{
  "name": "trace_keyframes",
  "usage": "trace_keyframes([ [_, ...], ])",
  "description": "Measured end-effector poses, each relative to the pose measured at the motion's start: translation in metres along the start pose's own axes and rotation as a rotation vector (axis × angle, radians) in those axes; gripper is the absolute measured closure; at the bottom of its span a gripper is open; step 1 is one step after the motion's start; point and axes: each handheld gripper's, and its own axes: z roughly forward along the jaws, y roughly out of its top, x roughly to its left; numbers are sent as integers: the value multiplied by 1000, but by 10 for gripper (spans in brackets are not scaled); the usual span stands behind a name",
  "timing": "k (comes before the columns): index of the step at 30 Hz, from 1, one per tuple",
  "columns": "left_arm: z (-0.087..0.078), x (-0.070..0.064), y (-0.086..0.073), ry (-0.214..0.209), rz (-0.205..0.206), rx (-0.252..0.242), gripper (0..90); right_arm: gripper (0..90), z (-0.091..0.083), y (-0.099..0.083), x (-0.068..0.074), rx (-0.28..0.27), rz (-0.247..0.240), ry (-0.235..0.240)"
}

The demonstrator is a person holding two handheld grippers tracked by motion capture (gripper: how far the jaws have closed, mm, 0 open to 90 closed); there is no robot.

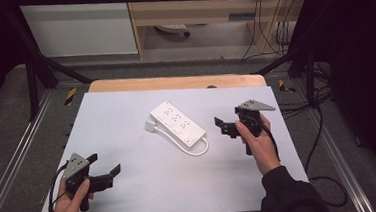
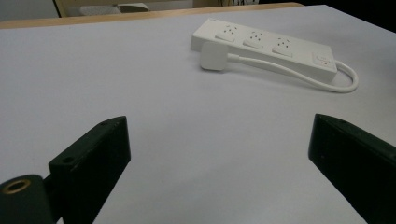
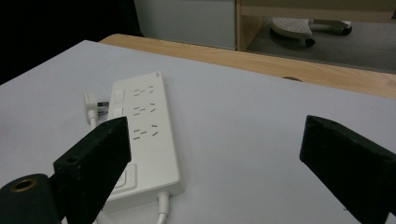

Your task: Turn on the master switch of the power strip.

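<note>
Two hand-held grippers sit over the worktop (image 1: 131, 190), both with jaws spread wide and holding nothing. Left hand-held gripper (image 1: 106, 164) is near the front left corner; right hand-held gripper (image 1: 223, 126) is just right of a white power strip (image 1: 178, 122) (its plug (image 1: 150, 125) lies beside it) at mid-worktop.
</note>
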Motion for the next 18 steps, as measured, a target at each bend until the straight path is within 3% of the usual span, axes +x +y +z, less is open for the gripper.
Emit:
trace_keyframes([
  [18,-1,0,0,4,-4,3,56,70,-37,-11,-18,-52,1,-13],
])
